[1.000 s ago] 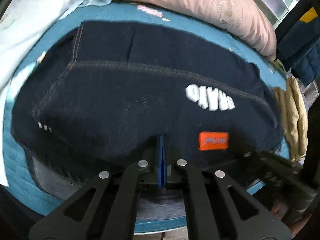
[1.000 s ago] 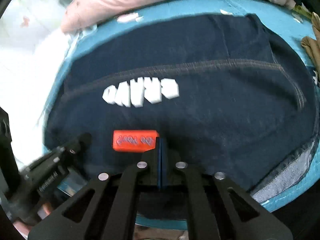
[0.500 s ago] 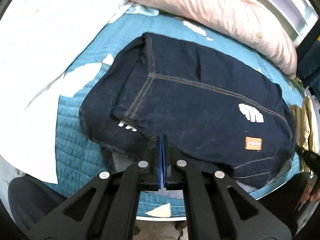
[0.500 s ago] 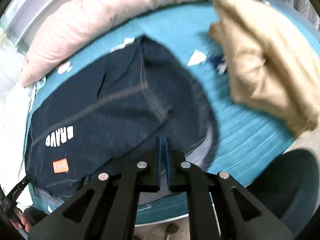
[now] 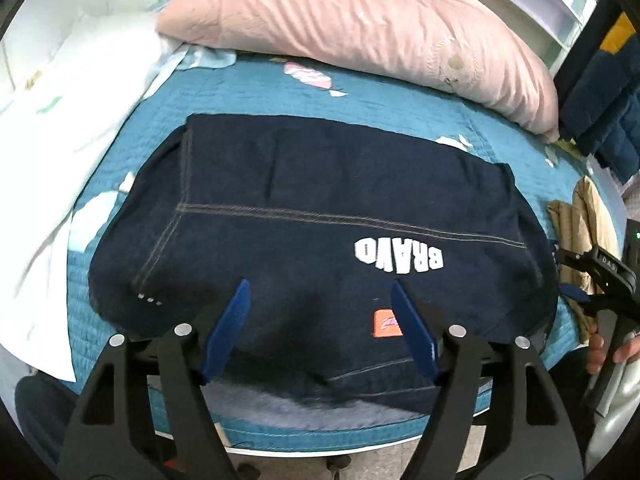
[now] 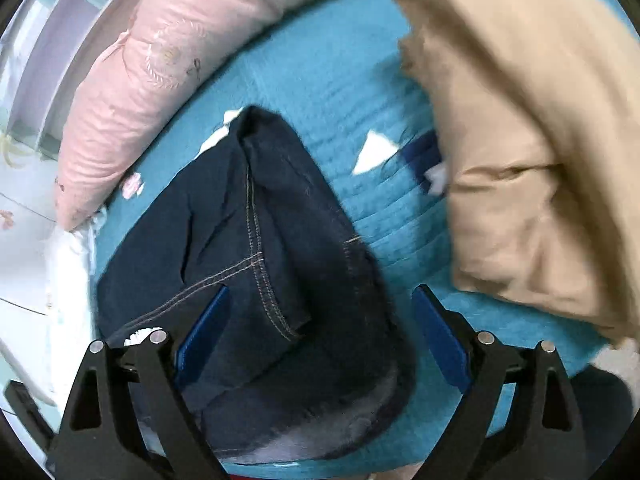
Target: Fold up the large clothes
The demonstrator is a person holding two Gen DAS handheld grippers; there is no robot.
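A dark navy denim garment (image 5: 320, 216) lies folded flat on the teal bed cover, with white "BRAVO" lettering (image 5: 400, 255) and an orange patch (image 5: 386, 323). My left gripper (image 5: 320, 300) is open and empty above its near edge. My right gripper (image 6: 320, 312) is open and empty over the garment's right end (image 6: 288, 264). The right gripper also shows at the far right of the left wrist view (image 5: 592, 280), beside the garment.
A pink pillow (image 5: 360, 28) lies along the back of the bed. A folded beige garment (image 6: 520, 140) lies to the right of the denim. White bedding (image 5: 68, 128) lies at the left. The bed's front edge (image 5: 320, 444) is just below the grippers.
Both grippers have opened from shut and let go of the garment's near edge. The right gripper swung to the garment's right end; the left drew back over the near edge.
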